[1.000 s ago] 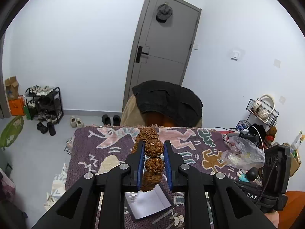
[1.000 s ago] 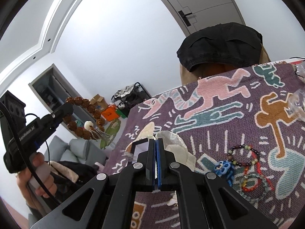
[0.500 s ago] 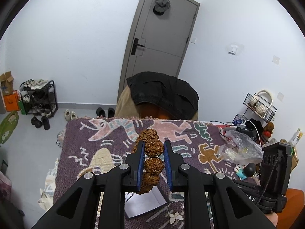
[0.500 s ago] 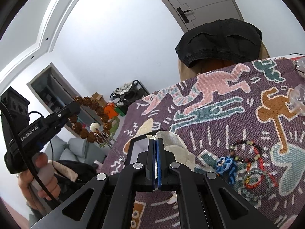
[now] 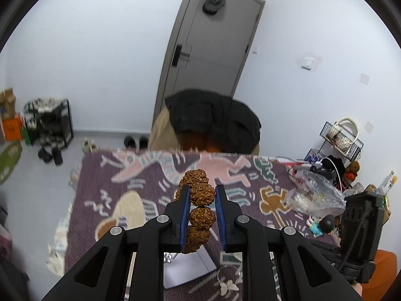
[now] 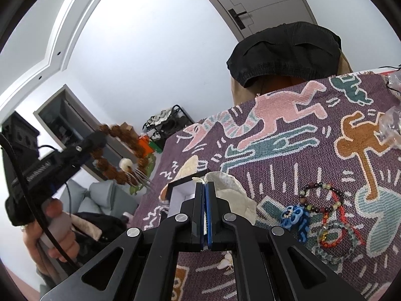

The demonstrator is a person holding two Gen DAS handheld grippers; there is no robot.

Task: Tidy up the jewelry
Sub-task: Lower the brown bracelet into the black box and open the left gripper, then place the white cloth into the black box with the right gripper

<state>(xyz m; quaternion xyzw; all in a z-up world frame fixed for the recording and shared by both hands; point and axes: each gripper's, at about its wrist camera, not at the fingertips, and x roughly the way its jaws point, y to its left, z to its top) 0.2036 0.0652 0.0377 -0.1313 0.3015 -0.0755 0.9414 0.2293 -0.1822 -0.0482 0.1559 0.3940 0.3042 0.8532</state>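
Your left gripper (image 5: pixel 202 195) is clenched on a brown seed-bead bracelet (image 5: pixel 201 193), the blue pads pressing a rough, wrinkled bead from both sides. The beads are large, knobbly and rust-brown, strung in 1 loop: in the left wrist view 1 bead sits squarely between the pads, more bunch above the fingertips, and others run down between the fingers toward the camera. In the right wrist view the same loop hangs in the air off the left edge of the table, blurred, with a pale round bead (image 6: pixel 126 163) and a bundle of thin light strands fanning out at its bottom. Your left hand (image 6: pixel 54 233) wraps the gripper's handle there.

Your right gripper (image 6: pixel 205 188) is closed tight, pads together, with nothing visible between them. It sits over the purple patterned cloth (image 6: pixel 283 150), just in front of a small open box (image 6: pixel 179 193) with a dark rim and a pale inside, and a crumpled white pouch (image 6: pixel 233 190) beside it.

Further right on the cloth lie 3 more pieces close together: a dark-and-pale bead bracelet (image 6: pixel 318 198), a blue woven charm (image 6: pixel 297 219) and a grey-green bracelet (image 6: pixel 337 240) with red cord.
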